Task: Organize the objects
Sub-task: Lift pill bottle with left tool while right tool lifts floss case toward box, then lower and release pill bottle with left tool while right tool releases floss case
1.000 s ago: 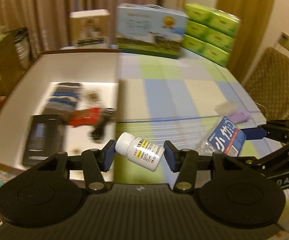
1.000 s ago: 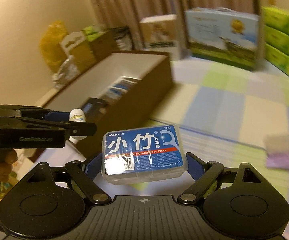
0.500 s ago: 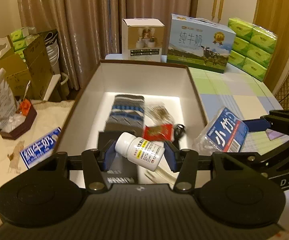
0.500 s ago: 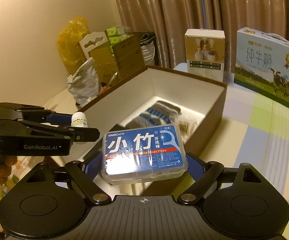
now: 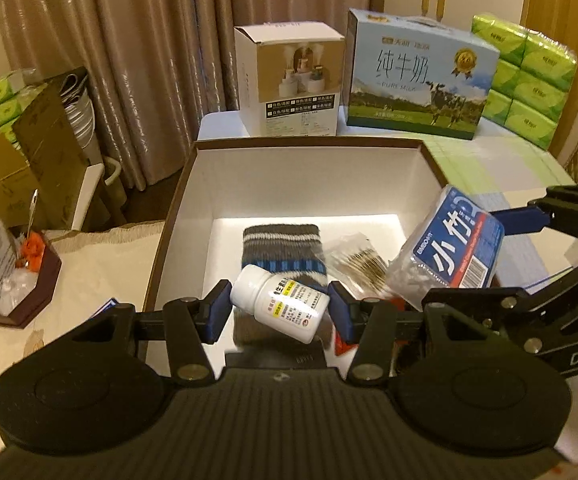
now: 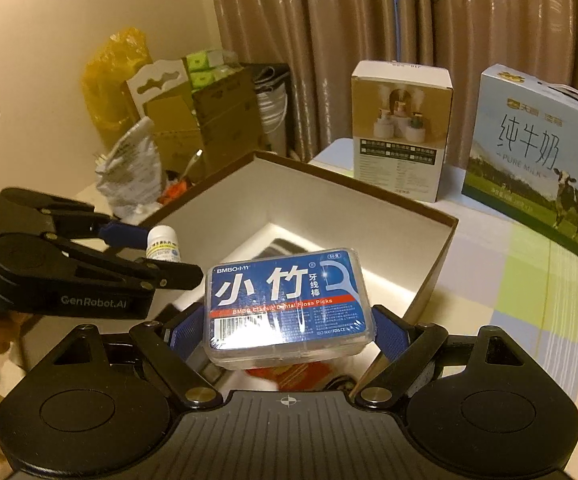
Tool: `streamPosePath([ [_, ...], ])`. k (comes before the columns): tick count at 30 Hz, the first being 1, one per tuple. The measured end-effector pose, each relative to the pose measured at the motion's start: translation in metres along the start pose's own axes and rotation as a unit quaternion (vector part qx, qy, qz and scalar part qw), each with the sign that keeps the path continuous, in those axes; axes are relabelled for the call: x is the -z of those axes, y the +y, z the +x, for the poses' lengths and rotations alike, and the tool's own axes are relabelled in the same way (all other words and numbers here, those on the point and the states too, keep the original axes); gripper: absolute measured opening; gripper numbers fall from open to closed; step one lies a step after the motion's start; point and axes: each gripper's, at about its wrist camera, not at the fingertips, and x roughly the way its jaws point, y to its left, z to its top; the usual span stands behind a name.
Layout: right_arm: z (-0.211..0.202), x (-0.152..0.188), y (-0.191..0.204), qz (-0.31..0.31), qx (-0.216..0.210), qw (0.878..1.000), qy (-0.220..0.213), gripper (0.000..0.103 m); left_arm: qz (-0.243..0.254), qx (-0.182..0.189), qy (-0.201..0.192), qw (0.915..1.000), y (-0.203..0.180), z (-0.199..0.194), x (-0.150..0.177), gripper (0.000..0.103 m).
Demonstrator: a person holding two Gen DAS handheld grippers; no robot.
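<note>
My left gripper (image 5: pixel 280 312) is shut on a white pill bottle (image 5: pixel 281 307), tilted, held above the near end of an open brown box (image 5: pixel 309 144) with white inside. My right gripper (image 6: pixel 287 332) is shut on a blue floss pick box (image 6: pixel 287 306), held over the same brown box's (image 6: pixel 441 240) near right part. The floss pick box (image 5: pixel 455 246) also shows in the left wrist view, and the pill bottle (image 6: pixel 163 245) in the right wrist view. Inside the brown box lie a striped sock (image 5: pixel 283 250), a clear packet (image 5: pixel 359 260) and a red item (image 6: pixel 289 372).
Behind the brown box stand a white product carton (image 5: pixel 291 84), a blue milk carton (image 5: pixel 421 80) and green tissue packs (image 5: pixel 525 80). Cardboard boxes (image 5: pixel 21 160) and bags crowd the left. A checked tablecloth (image 6: pixel 529 300) covers the table on the right.
Both grippers have swung left from over the checked tablecloth to above the brown box, still holding the bottle and the floss picks.
</note>
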Motion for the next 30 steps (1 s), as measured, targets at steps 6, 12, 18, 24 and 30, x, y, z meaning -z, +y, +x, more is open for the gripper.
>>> streamPosePath([
  [6,0.029,-0.013,-0.018,-0.007,0.015,1.0,0.012,0.084,0.017,0.005,0.008,0.9998,0.007,0.036,-0.02,0.047],
  [12,0.049,-0.025,-0.03,-0.023,0.045,0.999,0.0,0.085,0.029,0.009,0.012,0.9995,0.011,0.062,-0.034,0.047],
  [18,0.058,-0.028,-0.04,-0.03,0.059,0.998,-0.015,0.085,0.042,0.011,0.019,0.9989,0.01,0.082,-0.04,0.047],
  [24,0.056,-0.026,-0.039,-0.037,0.047,0.998,-0.011,0.085,0.045,0.015,0.027,0.9985,0.01,0.089,-0.037,0.047],
  [30,0.054,-0.025,-0.037,-0.035,0.038,0.999,-0.006,0.086,0.05,0.009,0.019,0.9985,0.008,0.09,-0.039,0.053],
])
